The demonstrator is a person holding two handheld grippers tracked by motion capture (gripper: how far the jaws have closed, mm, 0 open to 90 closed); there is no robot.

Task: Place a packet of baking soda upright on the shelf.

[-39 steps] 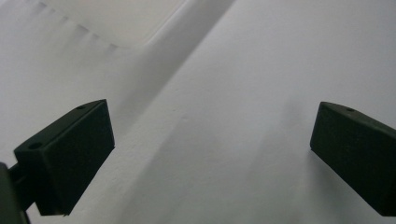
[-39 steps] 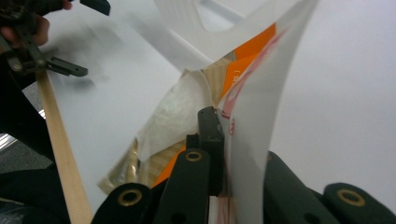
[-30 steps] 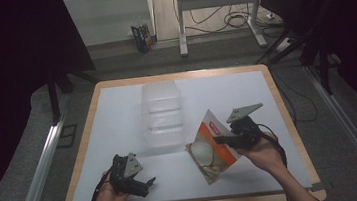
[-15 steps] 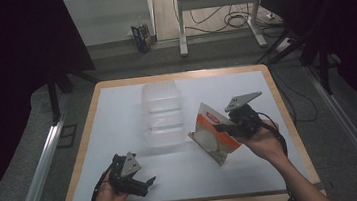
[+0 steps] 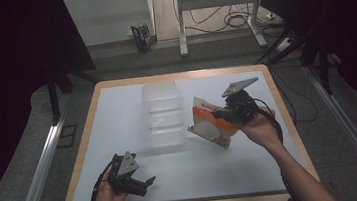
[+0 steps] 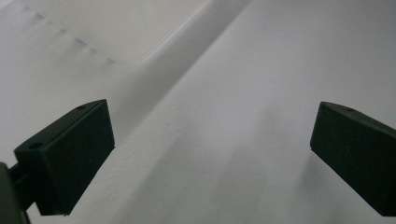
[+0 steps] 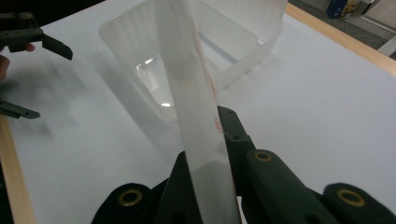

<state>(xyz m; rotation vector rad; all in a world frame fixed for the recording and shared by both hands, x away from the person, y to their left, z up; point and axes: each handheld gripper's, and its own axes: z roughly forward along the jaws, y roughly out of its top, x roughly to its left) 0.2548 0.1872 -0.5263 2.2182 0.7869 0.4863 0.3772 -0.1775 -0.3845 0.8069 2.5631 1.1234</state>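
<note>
While the left gripper is resting wide open and empty near the table's front edge, the right gripper is clamping a flat orange-and-white packet above the white tabletop, just beside a clear plastic tub

A clear container stands on the table, toward its far middle. Just right of it a flat packet hangs above the surface — clamped in the right gripper, tilted. The left gripper sits well apart, near the table's front-left edge — in front of the container.
</note>
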